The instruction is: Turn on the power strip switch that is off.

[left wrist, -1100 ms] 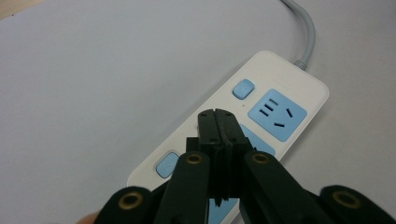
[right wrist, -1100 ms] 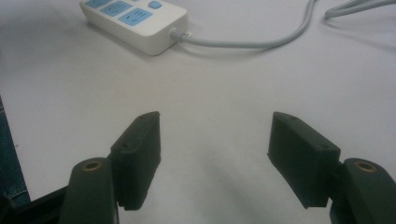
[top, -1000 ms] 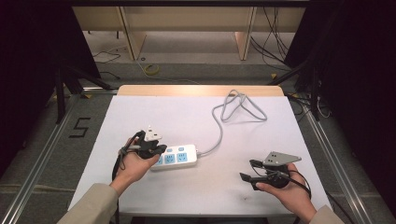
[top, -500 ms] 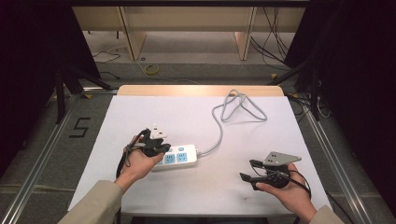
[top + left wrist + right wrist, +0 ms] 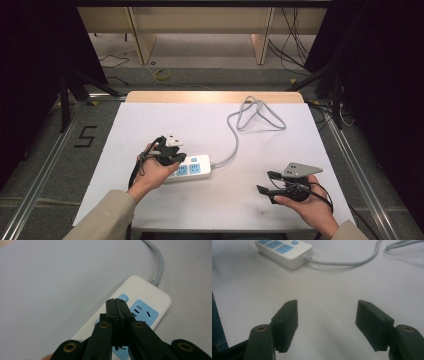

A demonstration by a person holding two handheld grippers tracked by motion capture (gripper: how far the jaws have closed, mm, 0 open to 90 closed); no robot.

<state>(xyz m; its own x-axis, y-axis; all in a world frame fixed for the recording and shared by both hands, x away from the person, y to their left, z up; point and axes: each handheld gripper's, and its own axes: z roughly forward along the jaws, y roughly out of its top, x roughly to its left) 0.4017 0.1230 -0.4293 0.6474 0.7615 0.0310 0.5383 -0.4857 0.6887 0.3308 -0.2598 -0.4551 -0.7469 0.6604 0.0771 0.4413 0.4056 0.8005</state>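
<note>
Lying toward seven o'clock on the white table (image 5: pixel 150 120), the power strip (image 5: pixel 192 170) looks light, rigid and slick; take it across its narrow sides. Left gripper (image 5: pixel 117 305) hovers over it pinched closed, empty. Right gripper (image 5: pixel 327 322) gapes at five o'clock.

A single dark digit "5" (image 5: pixel 86 136) is marked on the grey floor (image 5: pixel 45 150), left of the white surface (image 5: pixel 310 150) and about level with its middle. It is the one readable sign. The power strip (image 5: pixel 192 170) carries blue socket faces, but no lettering on them can be made out.
</note>
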